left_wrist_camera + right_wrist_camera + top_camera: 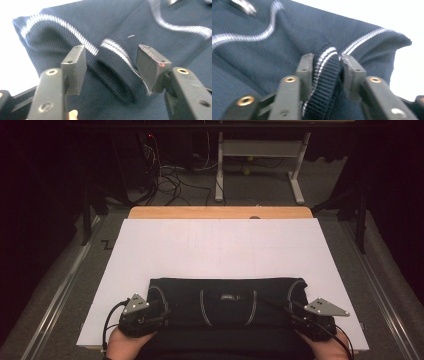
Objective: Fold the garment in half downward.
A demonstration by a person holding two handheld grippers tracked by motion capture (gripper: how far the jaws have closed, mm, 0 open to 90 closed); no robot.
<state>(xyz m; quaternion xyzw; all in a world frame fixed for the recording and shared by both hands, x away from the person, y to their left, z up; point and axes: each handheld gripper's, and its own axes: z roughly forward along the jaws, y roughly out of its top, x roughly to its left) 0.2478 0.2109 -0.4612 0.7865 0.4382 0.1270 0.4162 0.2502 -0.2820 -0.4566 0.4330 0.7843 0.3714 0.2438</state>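
Lying folded on the near half of the white sheet (220,245), the dark sweater (227,302) with pale stripes reaches almost from one side edge of the sheet to the other. At the sweater's left end the left gripper (111,63) stands with its jaws apart, a ribbed striped cuff (117,72) lying loose between them and only brushing the right pad. At the sweater's right end the right gripper (325,68) has its jaws narrower around another ribbed cuff (324,82), the pads close against the knit on both sides; whether they still pinch it I cannot tell.

From here the likely trouble is unevenness: if one side lets go cleanly while the other pad snags the ribbing, drawing the hands back could drag that end of the sweater and spoil the fold. The soft knit also tends to spring open once released.
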